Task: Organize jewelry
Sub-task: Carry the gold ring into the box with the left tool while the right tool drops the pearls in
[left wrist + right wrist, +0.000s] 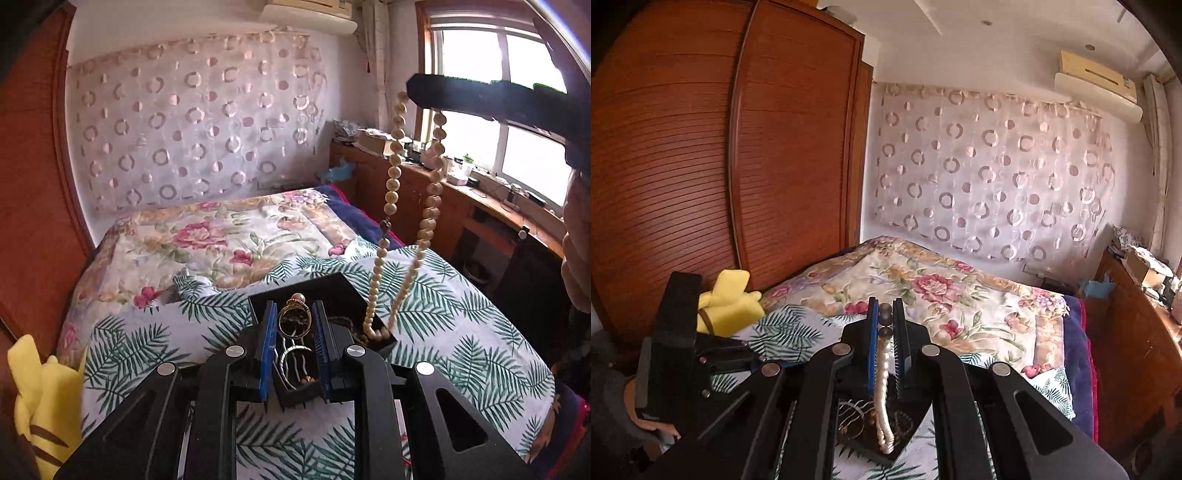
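Observation:
A black jewelry box (345, 291) sits on the palm-leaf bedsheet (461, 321). My left gripper (294, 314) is shut on the box's near corner, with a gold pearl ring (294, 310) between the blue pads. My right gripper (885, 314) is shut on a cream bead necklace (882, 380), held high. In the left wrist view the necklace (391, 192) hangs from the right gripper (424, 96) in two strands, its lower end resting in the box. In the right wrist view the box (886, 424) lies below with chains inside.
A floral quilt (221, 240) covers the far bed. A yellow plush toy (40, 398) lies at the left by the wooden wardrobe (701, 147). A cluttered wooden shelf (480, 192) runs under the window at the right. A patterned curtain (192, 122) hangs on the far wall.

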Demonstrator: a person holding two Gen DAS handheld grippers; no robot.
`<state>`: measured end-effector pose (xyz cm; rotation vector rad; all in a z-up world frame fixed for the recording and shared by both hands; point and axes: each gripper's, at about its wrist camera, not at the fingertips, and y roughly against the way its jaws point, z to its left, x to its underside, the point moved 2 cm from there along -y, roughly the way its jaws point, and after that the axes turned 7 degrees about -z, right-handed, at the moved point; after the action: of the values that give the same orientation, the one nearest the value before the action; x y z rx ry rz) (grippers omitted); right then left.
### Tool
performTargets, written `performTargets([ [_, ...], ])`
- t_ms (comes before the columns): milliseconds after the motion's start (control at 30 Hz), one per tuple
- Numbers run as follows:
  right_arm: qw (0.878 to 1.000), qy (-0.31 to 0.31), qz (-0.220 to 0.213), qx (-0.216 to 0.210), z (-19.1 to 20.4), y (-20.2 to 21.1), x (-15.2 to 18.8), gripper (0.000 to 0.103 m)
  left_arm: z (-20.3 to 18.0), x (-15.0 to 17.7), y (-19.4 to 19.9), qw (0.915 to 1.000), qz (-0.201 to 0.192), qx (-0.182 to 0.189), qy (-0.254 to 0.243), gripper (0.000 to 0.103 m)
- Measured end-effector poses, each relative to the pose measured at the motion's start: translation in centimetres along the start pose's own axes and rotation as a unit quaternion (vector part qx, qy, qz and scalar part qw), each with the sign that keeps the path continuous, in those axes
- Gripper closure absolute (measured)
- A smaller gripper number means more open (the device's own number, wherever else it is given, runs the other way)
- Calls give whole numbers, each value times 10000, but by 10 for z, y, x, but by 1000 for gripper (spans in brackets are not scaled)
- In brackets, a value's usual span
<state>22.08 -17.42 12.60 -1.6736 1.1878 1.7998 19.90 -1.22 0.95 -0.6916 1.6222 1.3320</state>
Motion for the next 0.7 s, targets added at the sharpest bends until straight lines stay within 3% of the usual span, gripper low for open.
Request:
performTargets([
  [267, 9998, -30, 188, 90, -18, -37, 7, 94, 3, 2, -24, 9999, 119, 49, 13, 85],
  [700, 9920, -639, 1048, -288, -36, -106, 100, 94, 10, 21, -82, 9987, 499, 92, 69, 85],
])
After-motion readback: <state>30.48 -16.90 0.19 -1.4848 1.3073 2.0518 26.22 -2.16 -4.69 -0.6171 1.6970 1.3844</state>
